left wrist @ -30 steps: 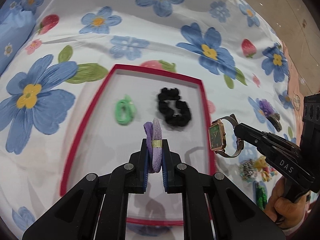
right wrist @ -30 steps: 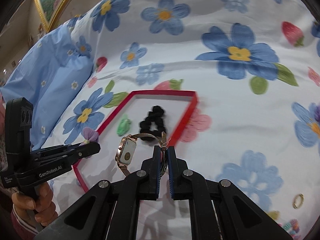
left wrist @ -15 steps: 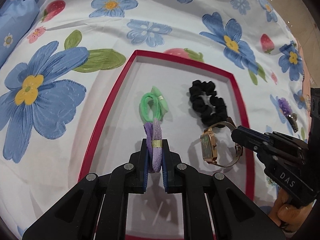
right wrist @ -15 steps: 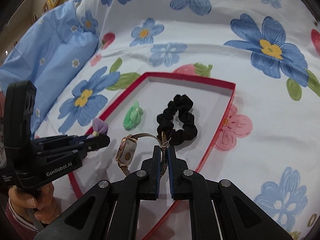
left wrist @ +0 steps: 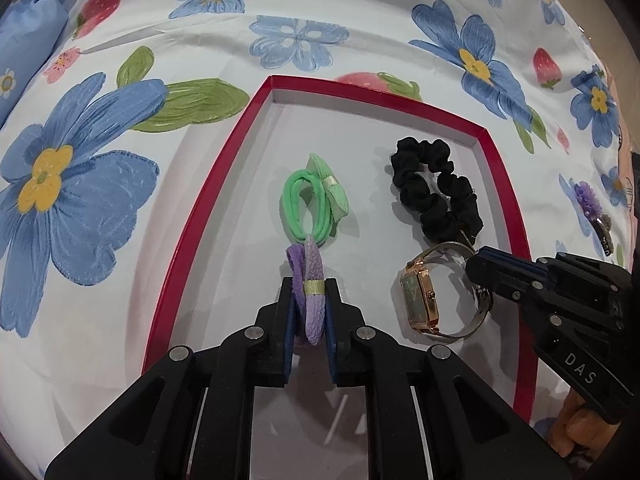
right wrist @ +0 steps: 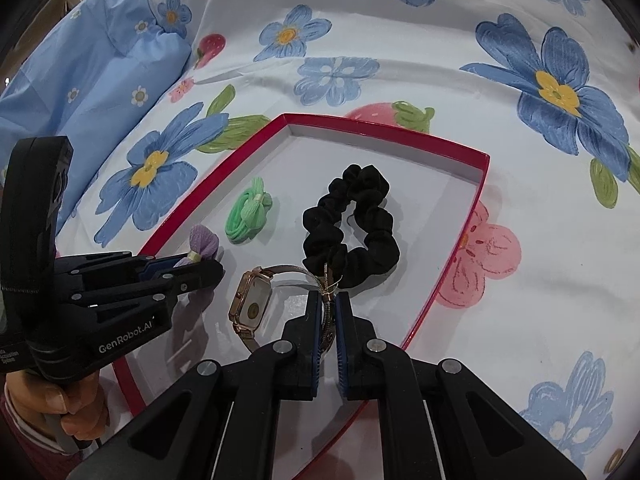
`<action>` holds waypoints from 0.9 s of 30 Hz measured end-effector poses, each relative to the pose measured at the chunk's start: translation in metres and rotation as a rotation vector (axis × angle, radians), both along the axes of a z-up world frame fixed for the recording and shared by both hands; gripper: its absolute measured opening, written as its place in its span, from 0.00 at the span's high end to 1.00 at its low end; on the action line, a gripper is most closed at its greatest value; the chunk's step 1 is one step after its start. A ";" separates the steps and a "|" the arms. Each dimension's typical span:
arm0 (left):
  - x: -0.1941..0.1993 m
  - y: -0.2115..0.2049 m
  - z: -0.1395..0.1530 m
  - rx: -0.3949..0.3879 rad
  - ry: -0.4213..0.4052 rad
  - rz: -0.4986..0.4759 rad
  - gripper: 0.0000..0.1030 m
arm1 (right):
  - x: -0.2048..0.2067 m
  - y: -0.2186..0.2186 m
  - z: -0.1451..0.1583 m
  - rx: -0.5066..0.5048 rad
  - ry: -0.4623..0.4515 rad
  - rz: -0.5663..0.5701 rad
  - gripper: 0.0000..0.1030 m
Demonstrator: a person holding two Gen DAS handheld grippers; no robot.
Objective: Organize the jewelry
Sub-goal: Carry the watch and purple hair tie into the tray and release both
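Observation:
A red-rimmed white tray (left wrist: 208, 196) (right wrist: 452, 236) lies on the flowered bedsheet. In it lie a green hair tie (left wrist: 312, 200) (right wrist: 248, 212) and a black scrunchie (left wrist: 436, 188) (right wrist: 352, 220). My left gripper (left wrist: 308, 284) (right wrist: 200, 260) is shut on a purple hair tie (left wrist: 310, 284) (right wrist: 202, 242), low over the tray just before the green one. My right gripper (right wrist: 328, 300) (left wrist: 474, 262) is shut on the band of a rose-gold watch (right wrist: 252, 304) (left wrist: 420, 300), low over the tray just before the scrunchie.
A blue pillow (right wrist: 92, 52) lies at the back left. A purple flower clip (left wrist: 592, 204) lies on the sheet right of the tray. A gold ring (right wrist: 612, 460) lies at the near right. The bed edge and floor (left wrist: 616, 20) are at the far right.
Both grippers moved forward and down over the tray with their items. The watch went from outside the tray's right rim to inside it, close to the scrunchie.

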State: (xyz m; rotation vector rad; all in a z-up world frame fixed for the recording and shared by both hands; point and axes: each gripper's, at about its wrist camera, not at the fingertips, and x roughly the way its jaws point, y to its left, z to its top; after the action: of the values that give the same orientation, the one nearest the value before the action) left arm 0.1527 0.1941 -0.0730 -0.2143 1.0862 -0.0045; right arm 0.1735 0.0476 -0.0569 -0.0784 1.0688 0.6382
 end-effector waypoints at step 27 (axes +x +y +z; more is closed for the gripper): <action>-0.027 0.005 0.030 -0.021 -0.055 0.062 0.48 | -0.011 -0.013 0.021 0.093 -0.013 -0.024 0.84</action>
State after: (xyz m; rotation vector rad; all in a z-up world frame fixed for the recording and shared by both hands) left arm 0.1254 0.1987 -0.0427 -0.2652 1.0251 0.0338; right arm 0.1620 0.0348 -0.0356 0.0107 1.0246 0.6642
